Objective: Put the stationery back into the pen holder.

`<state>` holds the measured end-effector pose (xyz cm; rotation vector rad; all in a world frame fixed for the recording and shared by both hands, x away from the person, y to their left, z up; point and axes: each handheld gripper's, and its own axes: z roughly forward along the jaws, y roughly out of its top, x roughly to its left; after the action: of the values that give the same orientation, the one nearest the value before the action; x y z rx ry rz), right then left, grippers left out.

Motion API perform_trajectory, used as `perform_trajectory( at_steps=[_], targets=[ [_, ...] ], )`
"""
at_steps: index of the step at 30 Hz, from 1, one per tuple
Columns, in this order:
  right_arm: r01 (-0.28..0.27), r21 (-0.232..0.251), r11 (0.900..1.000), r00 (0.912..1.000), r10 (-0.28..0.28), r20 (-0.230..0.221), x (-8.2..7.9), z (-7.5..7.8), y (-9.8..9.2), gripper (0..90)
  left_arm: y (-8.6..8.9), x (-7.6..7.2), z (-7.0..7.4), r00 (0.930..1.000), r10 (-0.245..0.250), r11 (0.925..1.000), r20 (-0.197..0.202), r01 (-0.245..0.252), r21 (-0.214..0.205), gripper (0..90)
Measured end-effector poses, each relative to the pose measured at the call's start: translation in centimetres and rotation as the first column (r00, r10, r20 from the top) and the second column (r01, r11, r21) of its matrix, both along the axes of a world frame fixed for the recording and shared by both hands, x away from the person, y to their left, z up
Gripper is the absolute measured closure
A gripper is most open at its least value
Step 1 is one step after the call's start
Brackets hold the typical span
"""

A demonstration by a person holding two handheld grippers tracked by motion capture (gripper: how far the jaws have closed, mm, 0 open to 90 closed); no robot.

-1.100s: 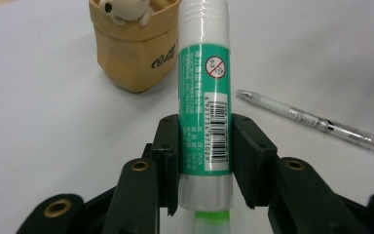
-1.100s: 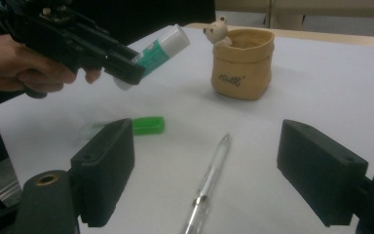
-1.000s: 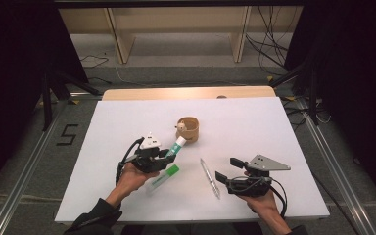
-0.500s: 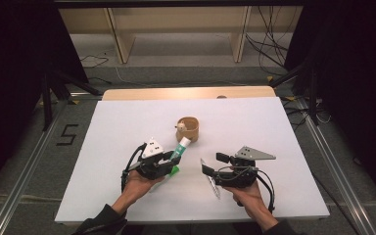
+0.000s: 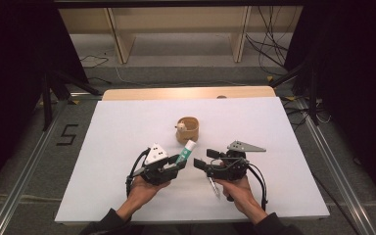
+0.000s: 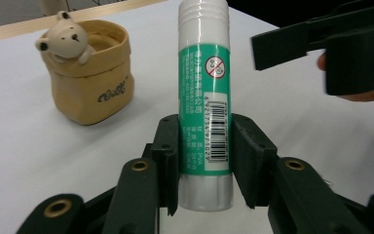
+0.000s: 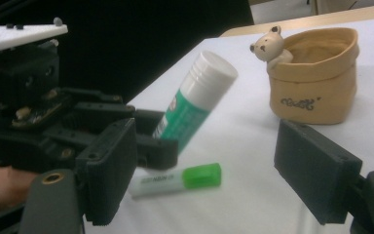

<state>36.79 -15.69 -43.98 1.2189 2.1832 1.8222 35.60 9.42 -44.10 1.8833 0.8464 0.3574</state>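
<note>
**Left tongs grip a glue stick as the right tongs stand open beside it**

Both tongs sit low in the middle of the high view, over the white table (image 5: 127, 127). At lower centre-left, the left gripper (image 5: 178, 165) has its jaws clamped on a green-and-white glue stick (image 5: 185, 152), which slants up and to the right out of the jaws with its white cap uppermost. In the left gripper view the two black pads press on either side of the stick's lower body, and the stick runs up the centre of the frame, its barcode label facing the camera.

Just right of it in the high view, the right gripper (image 5: 201, 163) has its jaws spread apart with nothing between them, their tips close to the glue stick but not touching it. In the right gripper view its two jaws stand wide at lower left and lower right.

A tan fabric pot (image 5: 189, 128) with a small bear figure (image 5: 180, 128) on its rim stands just above the glue stick's cap, centre frame. A green-capped marker (image 7: 175, 179) lies flat on the table at lower centre of the right gripper view, under the left gripper. A pen (image 5: 214, 186) lies beneath the right hand (image 5: 237, 188).
</note>
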Motion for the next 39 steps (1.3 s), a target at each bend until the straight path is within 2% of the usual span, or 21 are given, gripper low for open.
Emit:
perform_trajectory(
  at_steps=[10,19,27,34,39],
  targets=[
    [0.003,0.065,0.9979,0.9983,0.001,-0.058,1.0,-0.4,0.6,29.8,-0.8,-0.5,-0.2,0.9998,-0.018,0.9998,0.009,0.018,-0.006,65.2],
    [-0.006,0.1,0.995,0.997,0.013,-0.076,1.2,-0.5,1.0,39.6,-1.4,-0.9,0.0,0.9991,-0.033,0.9994,0.027,0.034,-0.007,65.2],
    [-0.025,0.152,0.9881,0.993,0.042,-0.11,1.4,-0.8,1.3,49.4,-1.6,-1.3,0.2,0.9976,-0.037,0.9991,0.058,0.039,-0.019,65.2],
    [-0.026,0.157,0.9872,0.9928,0.044,-0.111,1.3,-0.9,1.5,54.1,-1.8,-1.4,0.1,0.9974,-0.045,0.9989,0.056,0.046,-0.013,65.2],
    [-0.018,0.184,0.9828,0.9909,0.042,-0.128,1.4,-1.0,1.3,60.2,-1.7,-1.3,0.1,0.9971,-0.049,0.9986,0.058,0.05,-0.013,65.1]
  ],
)
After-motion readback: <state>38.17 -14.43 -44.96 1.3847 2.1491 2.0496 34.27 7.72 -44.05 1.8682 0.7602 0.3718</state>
